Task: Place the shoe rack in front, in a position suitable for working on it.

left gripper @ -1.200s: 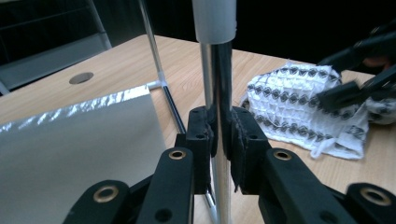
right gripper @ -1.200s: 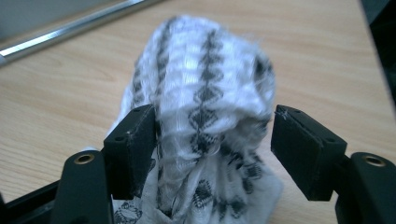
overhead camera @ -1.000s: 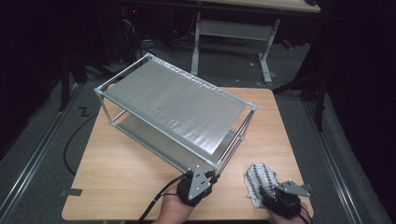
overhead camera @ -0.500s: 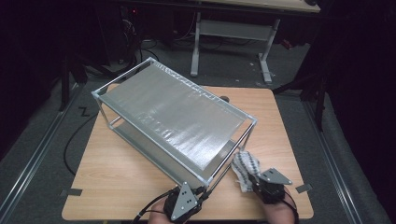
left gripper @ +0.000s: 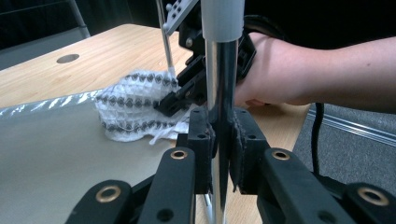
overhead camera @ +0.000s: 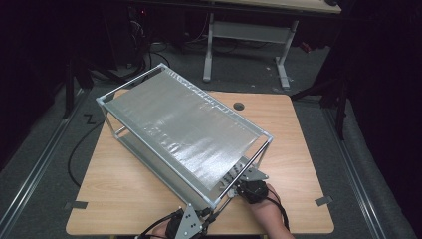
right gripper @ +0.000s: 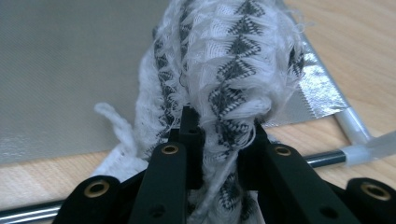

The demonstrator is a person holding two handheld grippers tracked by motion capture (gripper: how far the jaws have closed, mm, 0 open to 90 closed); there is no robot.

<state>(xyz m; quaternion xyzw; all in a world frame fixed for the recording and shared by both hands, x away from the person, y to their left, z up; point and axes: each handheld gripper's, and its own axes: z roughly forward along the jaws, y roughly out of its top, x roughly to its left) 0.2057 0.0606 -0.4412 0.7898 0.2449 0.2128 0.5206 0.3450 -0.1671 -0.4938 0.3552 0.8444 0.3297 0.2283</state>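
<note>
The two-tier rack (overhead camera: 184, 134) stood slantwise on the surface (overhead camera: 124, 189), reaching from the far left toward the near right. Against the rack's nearest corner post (left gripper: 223, 93) sat the left hand-held gripper (overhead camera: 188, 226), at the surface's near edge. To the right of that post, at the rack's near right end, was the right hand-held gripper (overhead camera: 246, 186). The patterned cloth (left gripper: 133, 105) lay on the rack's lower shelf (left gripper: 56, 158), behind the post.

The rack's top sheet (overhead camera: 184, 129) hides most of the cloth (overhead camera: 234, 174).
</note>
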